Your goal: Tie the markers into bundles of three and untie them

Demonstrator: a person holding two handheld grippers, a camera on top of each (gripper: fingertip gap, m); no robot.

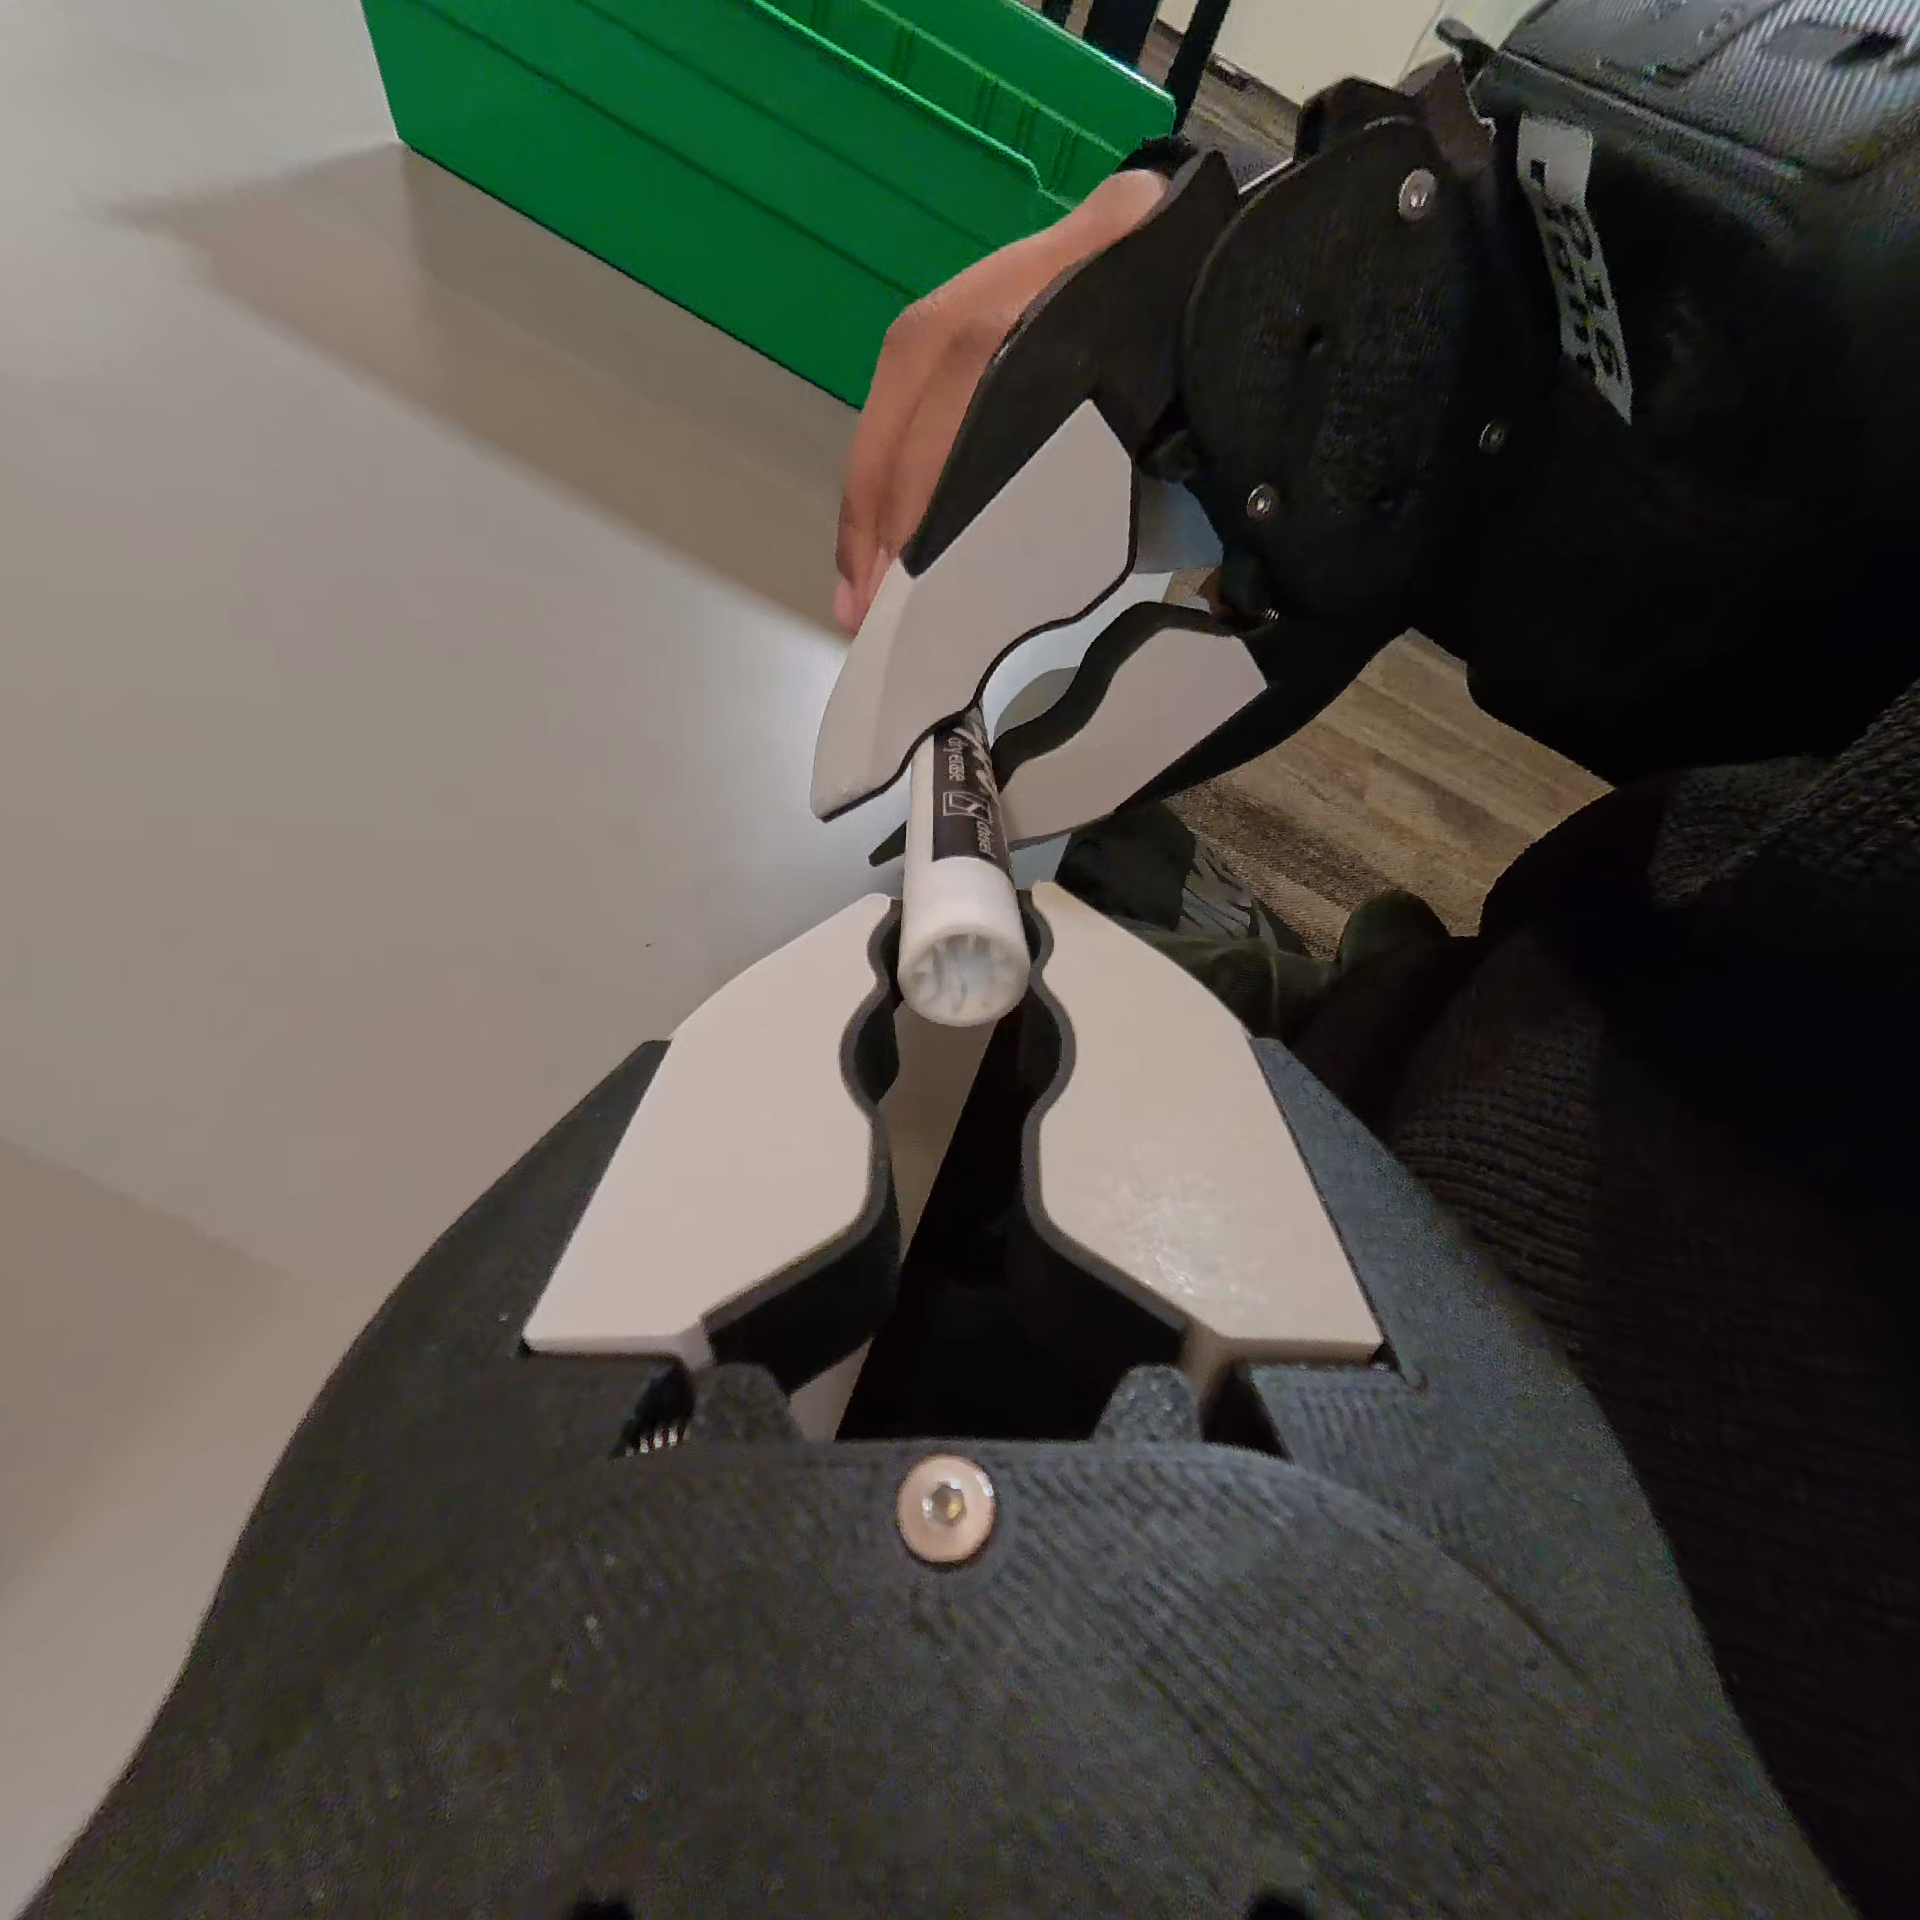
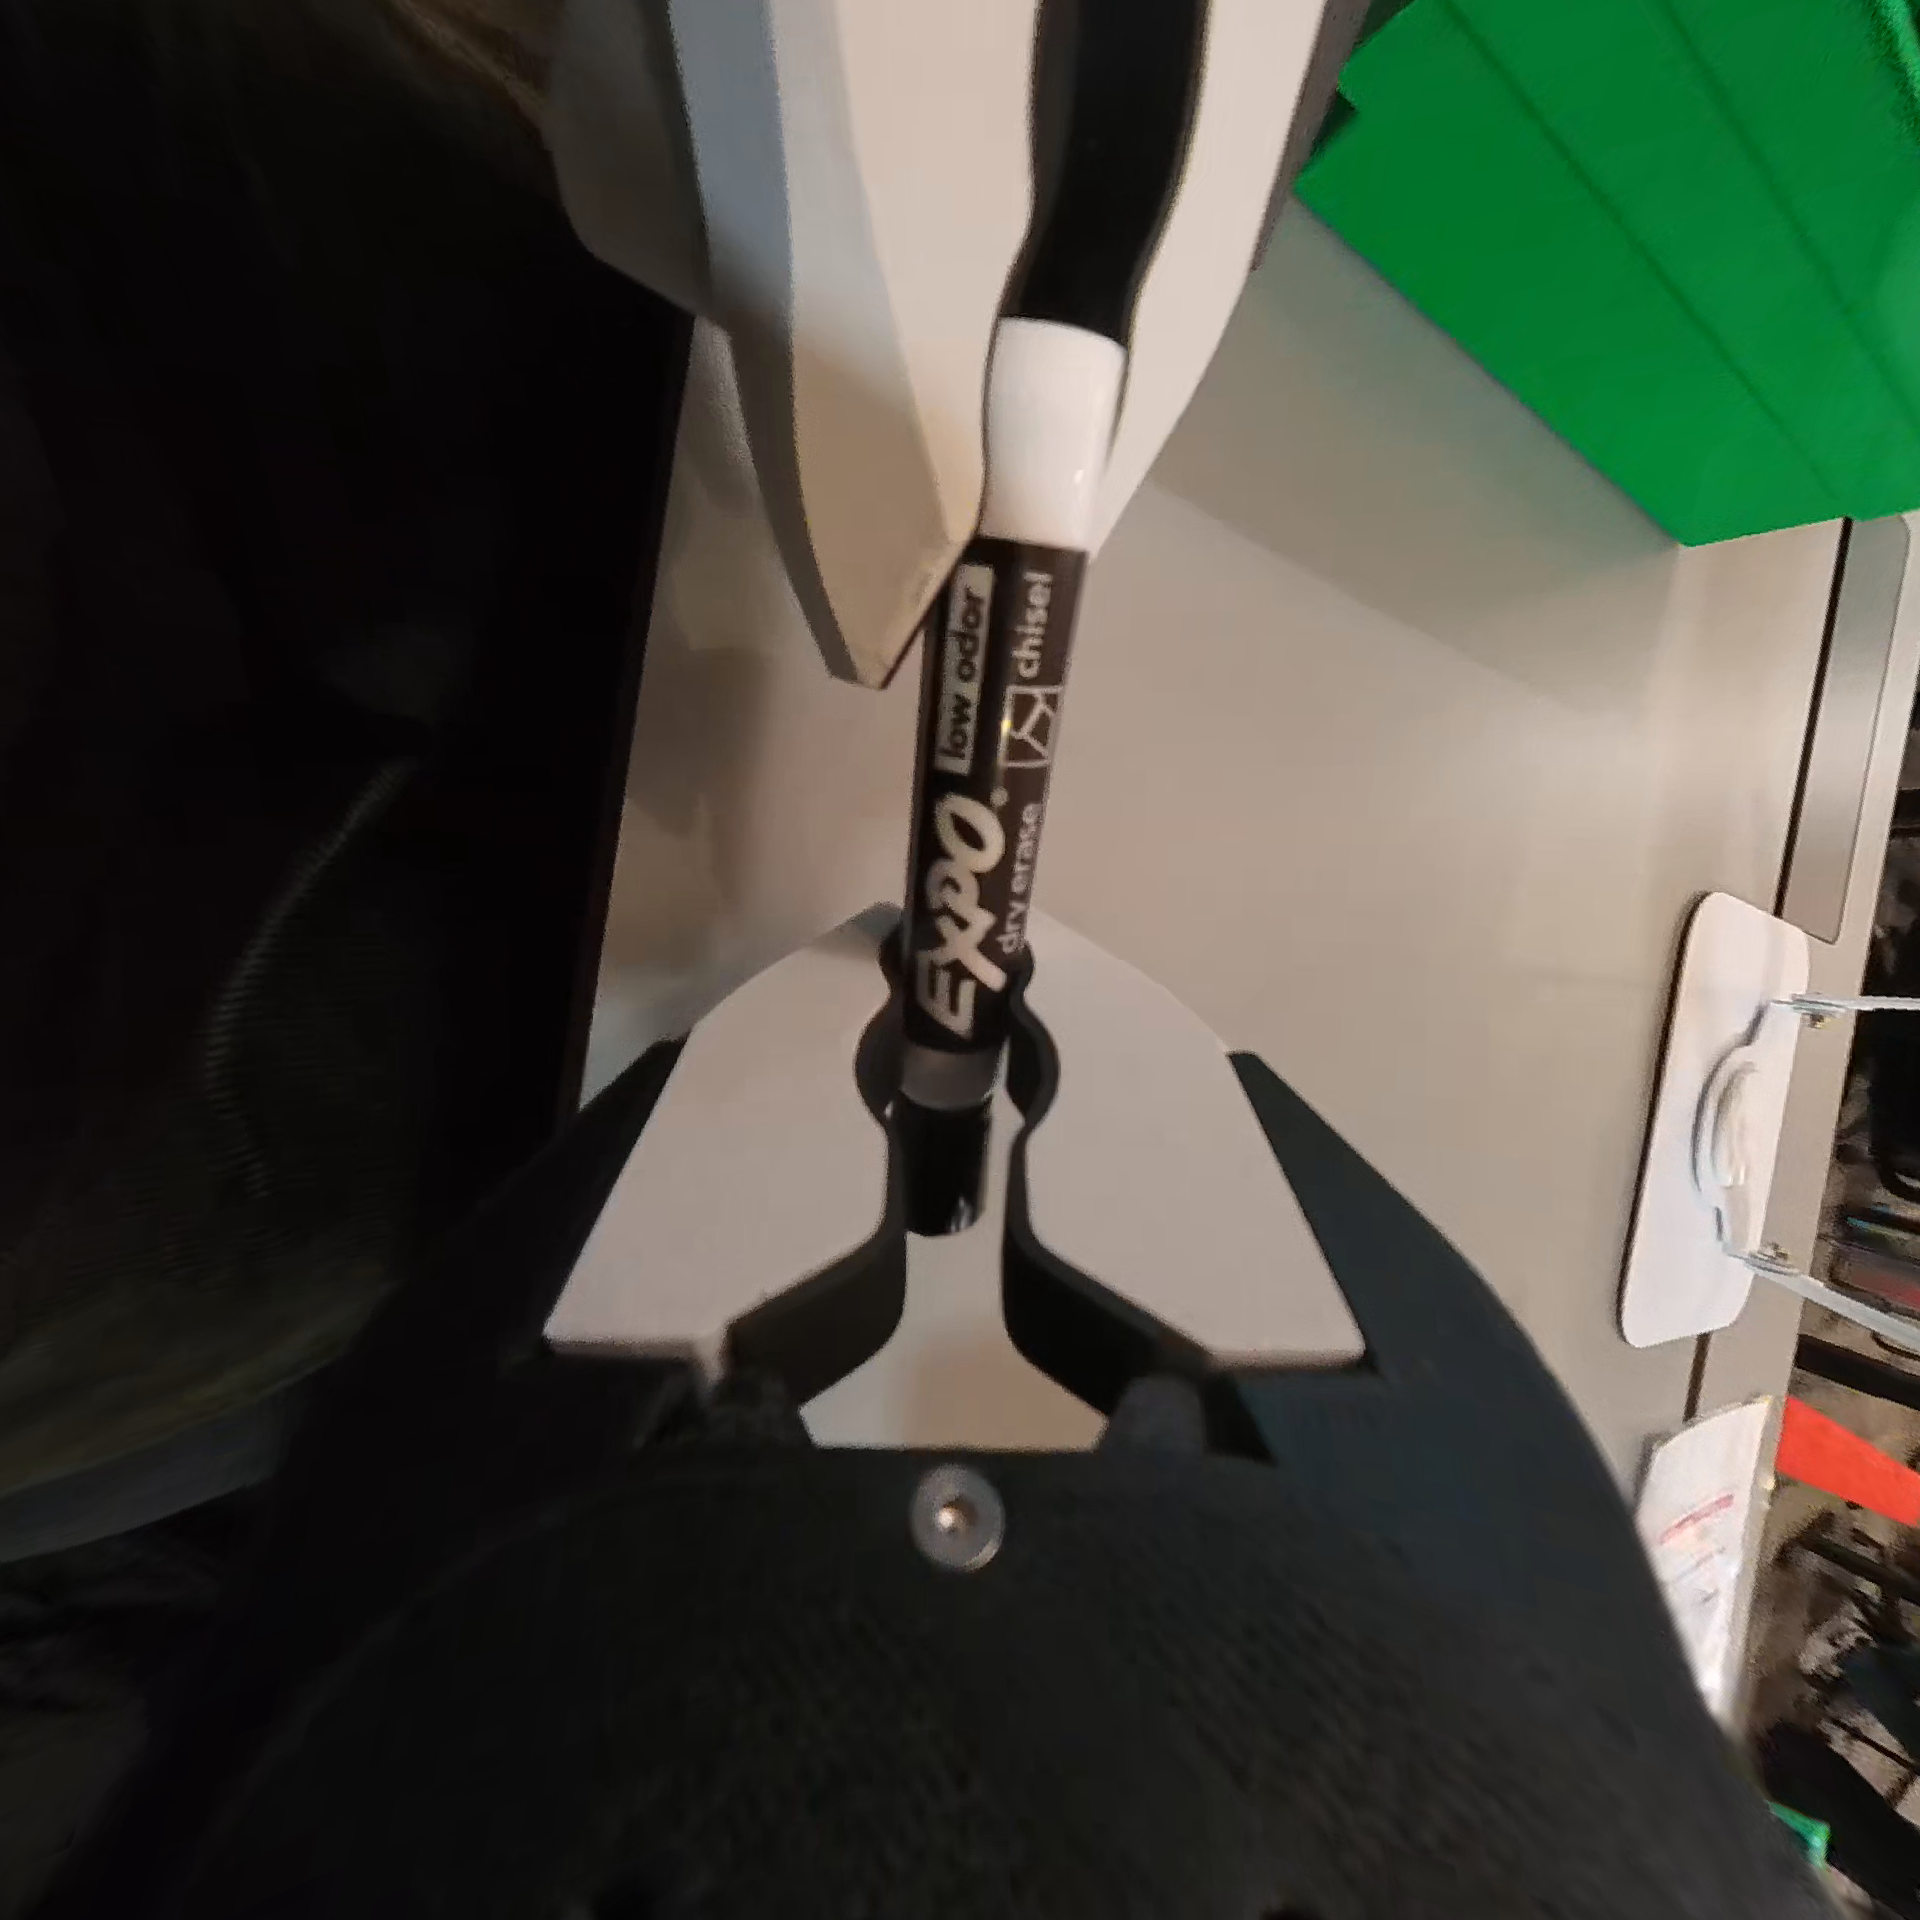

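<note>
Pale grey tabletop (image 1: 312,727) beside green plastic bins (image 1: 727,156); left gripper (image 1: 961,935) clenches a black-and-white cylindrical marker's (image 2: 987,748) white end, right gripper (image 2: 956,966) clenches its black barrel

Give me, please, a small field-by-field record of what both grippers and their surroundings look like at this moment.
left gripper: jaws shut on the marker's white end
right gripper: jaws shut on the marker's black barrel
marker: black and white, printed label, spanning both grippers, above the table
green bin: on the table beyond the grippers
table: pale grey surface
hand: behind the right gripper
</note>
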